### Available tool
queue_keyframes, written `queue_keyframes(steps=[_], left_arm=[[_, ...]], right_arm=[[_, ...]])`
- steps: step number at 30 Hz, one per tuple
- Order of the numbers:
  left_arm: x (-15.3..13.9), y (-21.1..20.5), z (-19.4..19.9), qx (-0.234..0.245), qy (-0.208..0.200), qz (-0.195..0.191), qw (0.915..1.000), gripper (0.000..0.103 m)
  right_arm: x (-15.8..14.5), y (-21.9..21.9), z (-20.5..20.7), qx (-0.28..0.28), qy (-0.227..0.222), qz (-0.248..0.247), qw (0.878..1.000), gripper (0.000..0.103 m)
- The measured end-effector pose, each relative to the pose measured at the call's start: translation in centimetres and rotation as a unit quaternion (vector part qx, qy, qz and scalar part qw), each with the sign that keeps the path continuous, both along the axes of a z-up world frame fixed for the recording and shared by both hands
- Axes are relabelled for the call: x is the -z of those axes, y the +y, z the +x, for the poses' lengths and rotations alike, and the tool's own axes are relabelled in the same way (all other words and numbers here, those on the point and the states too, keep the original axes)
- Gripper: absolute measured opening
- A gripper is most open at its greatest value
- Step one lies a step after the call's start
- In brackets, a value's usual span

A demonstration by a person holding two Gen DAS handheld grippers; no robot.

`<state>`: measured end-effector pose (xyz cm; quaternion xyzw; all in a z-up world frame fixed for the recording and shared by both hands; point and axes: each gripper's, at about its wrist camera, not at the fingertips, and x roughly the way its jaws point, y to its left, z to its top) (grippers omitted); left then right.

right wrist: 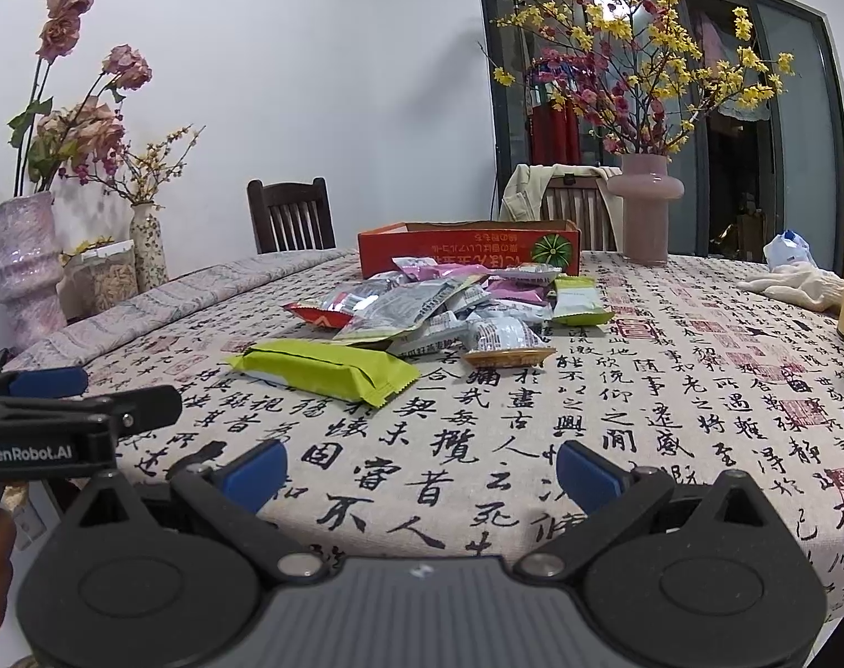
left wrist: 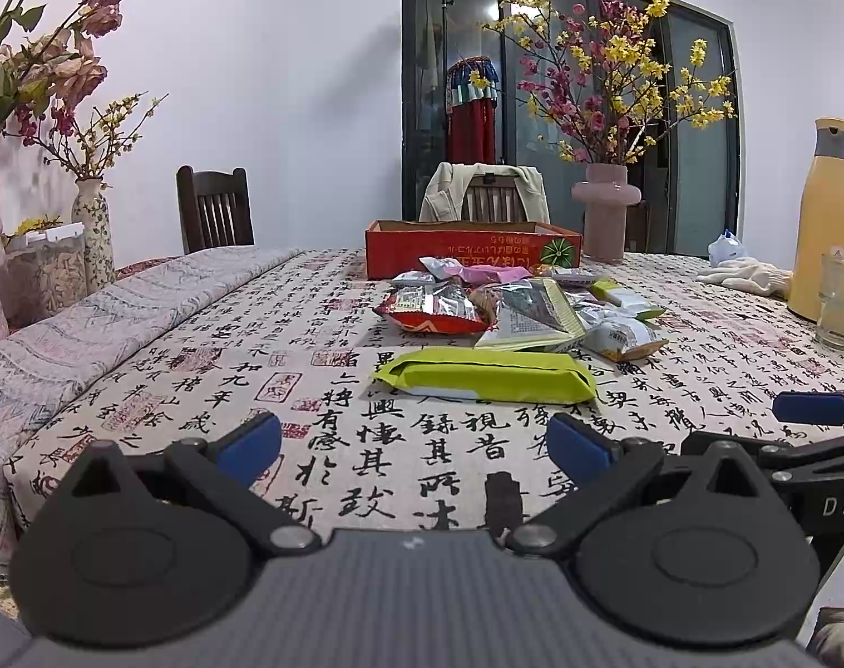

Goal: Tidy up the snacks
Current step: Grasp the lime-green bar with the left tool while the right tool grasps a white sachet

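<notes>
Nothing looks sorted yet, as far as I can judge. The snack packets (left wrist: 511,306) lie in a loose heap on the patterned tablecloth (left wrist: 199,389), just in front of the red box (left wrist: 472,247), whose inside I cannot see from here. A long green packet (left wrist: 485,376) sits nearest the table edge, a little apart from the pile. The left gripper (left wrist: 416,442) and the right gripper (right wrist: 422,473) both hover near that edge with fingers spread wide, holding nothing. The whole job seems left to do.
</notes>
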<state>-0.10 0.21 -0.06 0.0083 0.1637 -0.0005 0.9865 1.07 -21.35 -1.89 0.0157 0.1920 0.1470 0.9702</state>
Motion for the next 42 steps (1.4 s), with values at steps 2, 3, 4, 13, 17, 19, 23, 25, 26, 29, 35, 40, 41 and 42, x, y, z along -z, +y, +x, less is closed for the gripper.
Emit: queue_keyframes(steps=[2, 3, 4, 13, 17, 19, 23, 25, 26, 29, 35, 40, 41, 42], left_arm=[[0.0, 0.0, 0.0, 0.000, 0.000, 0.000, 1.0000, 0.103], [0.0, 0.0, 0.0, 0.000, 0.000, 0.000, 1.0000, 0.103], [0.0, 0.0, 0.0, 0.000, 0.000, 0.000, 1.0000, 0.103], [-0.8, 1.0, 2.8, 0.021, 0.025, -0.023, 0.9992, 0.103], [-1.2, 1.7, 5.6, 0.031, 0.056, -0.058, 0.9962, 0.103], [-1.2, 1.7, 6.7, 0.038, 0.072, -0.074, 0.9939, 0.103], [-0.8, 1.2, 8.9, 0.060, 0.106, -0.095, 0.9879, 0.097], [-0.7, 1.0, 9.9, 0.070, 0.120, -0.103, 0.9851, 0.096], [-0.6, 0.9, 10.3, 0.073, 0.125, -0.105, 0.9838, 0.096], [-0.4, 0.9, 11.6, 0.079, 0.140, -0.117, 0.9801, 0.098], [-0.4, 1.2, 13.8, 0.076, 0.158, -0.132, 0.9758, 0.097], [-0.7, 1.8, 15.6, 0.065, 0.163, -0.144, 0.9741, 0.099], [-0.7, 1.9, 15.9, 0.062, 0.166, -0.147, 0.9731, 0.099], [-0.7, 1.9, 16.2, 0.060, 0.169, -0.148, 0.9725, 0.099]], right_arm=[[0.0, 0.0, 0.0, 0.001, 0.000, 0.001, 1.000, 0.103], [0.0, 0.0, 0.0, 0.000, 0.001, 0.003, 1.000, 0.103], [0.0, -0.1, 0.0, 0.000, 0.001, 0.004, 1.000, 0.103], [-1.3, -0.1, 1.6, 0.015, -0.040, -0.018, 0.999, 0.103], [-1.9, -0.2, 4.3, 0.030, -0.035, -0.023, 0.999, 0.103], [-2.1, -0.2, 5.8, 0.035, -0.033, -0.029, 0.998, 0.103], [-1.9, 0.5, 9.0, 0.061, -0.017, -0.067, 0.996, 0.103], [-1.7, 0.7, 10.5, 0.061, 0.002, -0.080, 0.995, 0.103], [-1.5, 0.8, 11.0, 0.060, 0.009, -0.083, 0.995, 0.103], [-1.0, 1.1, 12.3, 0.052, 0.031, -0.086, 0.994, 0.103], [-0.7, 3.0, 13.5, 0.031, 0.047, -0.142, 0.988, 0.103], [-0.7, 3.8, 12.8, -0.021, 0.059, -0.122, 0.991, 0.103], [-0.8, 3.9, 12.6, -0.039, 0.061, -0.108, 0.992, 0.103], [-0.9, 4.0, 12.3, -0.055, 0.061, -0.097, 0.992, 0.103]])
